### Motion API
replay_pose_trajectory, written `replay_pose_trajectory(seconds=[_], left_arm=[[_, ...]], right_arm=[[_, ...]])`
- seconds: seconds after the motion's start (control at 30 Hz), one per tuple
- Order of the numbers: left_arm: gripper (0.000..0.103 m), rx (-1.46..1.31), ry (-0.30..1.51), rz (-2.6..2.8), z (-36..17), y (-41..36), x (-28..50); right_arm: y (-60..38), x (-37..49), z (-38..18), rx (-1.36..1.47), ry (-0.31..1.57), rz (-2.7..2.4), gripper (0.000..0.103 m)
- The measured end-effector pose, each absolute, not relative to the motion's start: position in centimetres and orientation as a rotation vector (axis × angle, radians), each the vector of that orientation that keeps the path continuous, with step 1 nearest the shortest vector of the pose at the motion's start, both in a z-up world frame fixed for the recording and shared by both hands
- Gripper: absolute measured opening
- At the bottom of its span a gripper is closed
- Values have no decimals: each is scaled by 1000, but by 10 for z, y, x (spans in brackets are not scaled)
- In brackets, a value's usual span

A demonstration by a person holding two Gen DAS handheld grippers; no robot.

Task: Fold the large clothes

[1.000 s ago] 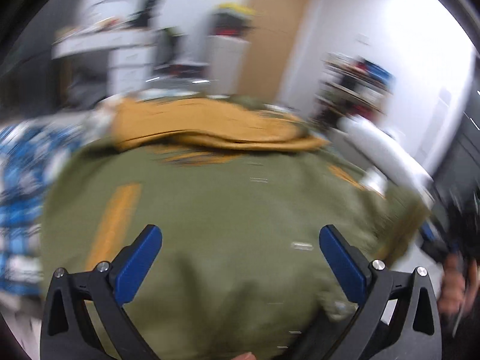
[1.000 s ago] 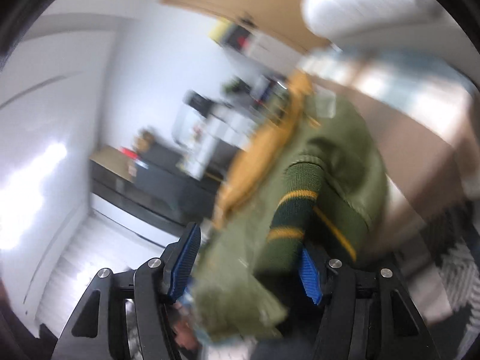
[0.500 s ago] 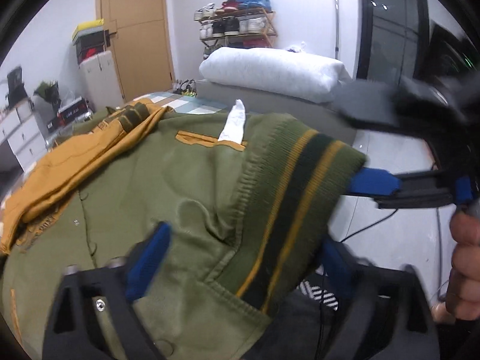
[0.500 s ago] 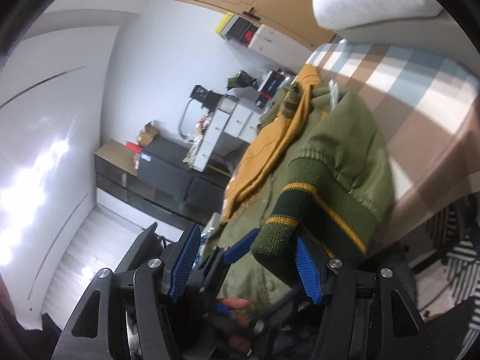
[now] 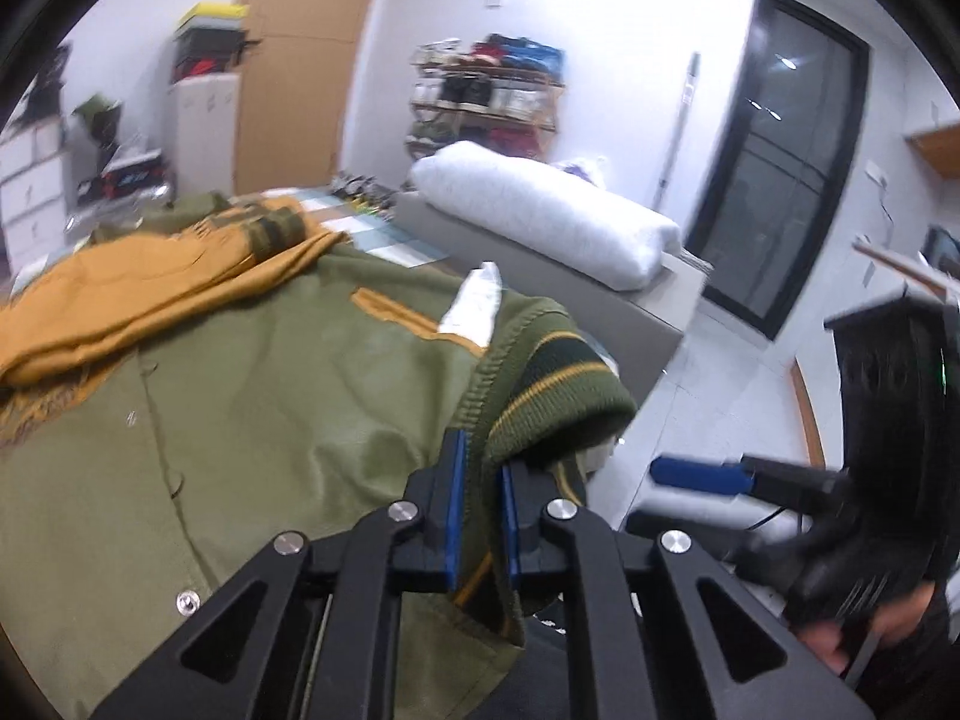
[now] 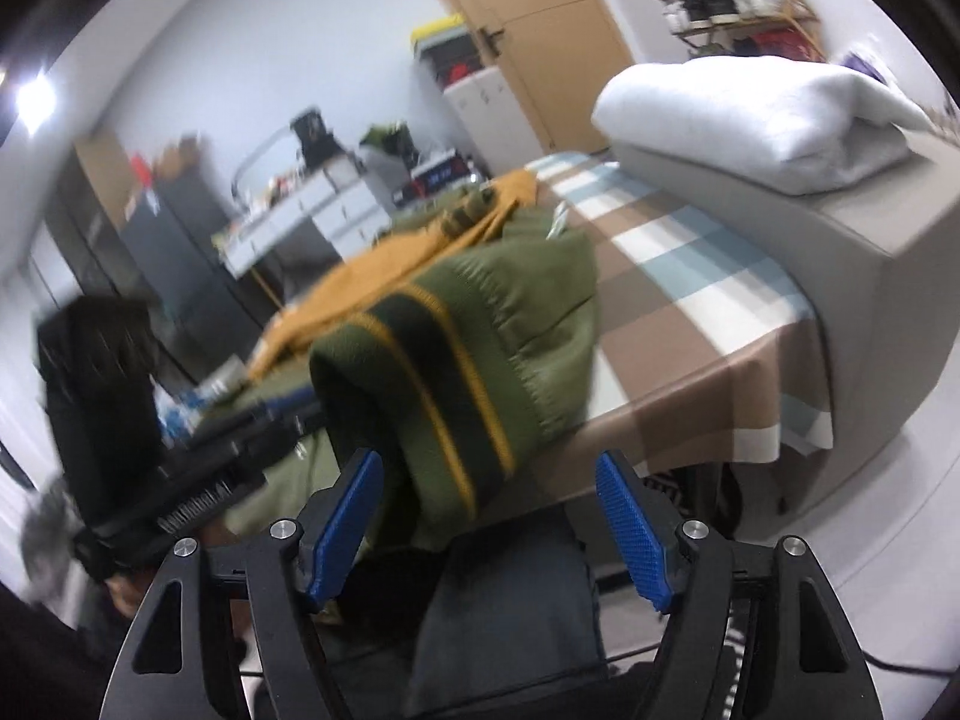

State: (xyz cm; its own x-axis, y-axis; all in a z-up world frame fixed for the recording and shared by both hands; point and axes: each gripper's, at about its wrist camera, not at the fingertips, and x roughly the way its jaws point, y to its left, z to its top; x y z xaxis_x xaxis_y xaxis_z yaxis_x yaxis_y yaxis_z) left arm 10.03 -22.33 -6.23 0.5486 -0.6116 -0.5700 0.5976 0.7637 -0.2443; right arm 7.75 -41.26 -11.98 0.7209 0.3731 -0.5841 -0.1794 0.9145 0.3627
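Green jacket (image 5: 252, 420) spread over the near edge of the bed (image 6: 708, 276), striped ribbed hem (image 5: 558, 396) bunched at the near corner and hanging past the edge; mustard lining (image 5: 132, 282) heaped further back toward the far side.

Left claw (image 5: 480, 510): pinched almost fully together on the jacket fabric just beside the ribbed hem, cloth squeezed flat between the blue pads.

Right claw (image 6: 489, 531): jaws opening, ribbed hem sagging between the pads without either pad pressing on it; nothing held.

Handling, as a judgement: soft, limp, fairly bulky; likely heavy enough to droop and drag when lifted from one point. Ribbed band thick and springy, so a good place to grip, less prone to slipping than the smooth shell fabric. Second hold best taken on the same hem band, well apart from the left claw, to stretch the edge straight before folding. Snaps and pocket flap worth avoiding.
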Motion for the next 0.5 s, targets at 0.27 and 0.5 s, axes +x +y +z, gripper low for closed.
replay_pose_trajectory(seconds=[0.27, 0.5], left_arm=[[6, -44, 705, -701, -62, -217, 98], [55, 28, 745, -727, -69, -210, 77]], right_arm=[[-386, 95, -140, 51, 665, 111, 54], [-471, 66, -140, 454, 513, 57, 12]])
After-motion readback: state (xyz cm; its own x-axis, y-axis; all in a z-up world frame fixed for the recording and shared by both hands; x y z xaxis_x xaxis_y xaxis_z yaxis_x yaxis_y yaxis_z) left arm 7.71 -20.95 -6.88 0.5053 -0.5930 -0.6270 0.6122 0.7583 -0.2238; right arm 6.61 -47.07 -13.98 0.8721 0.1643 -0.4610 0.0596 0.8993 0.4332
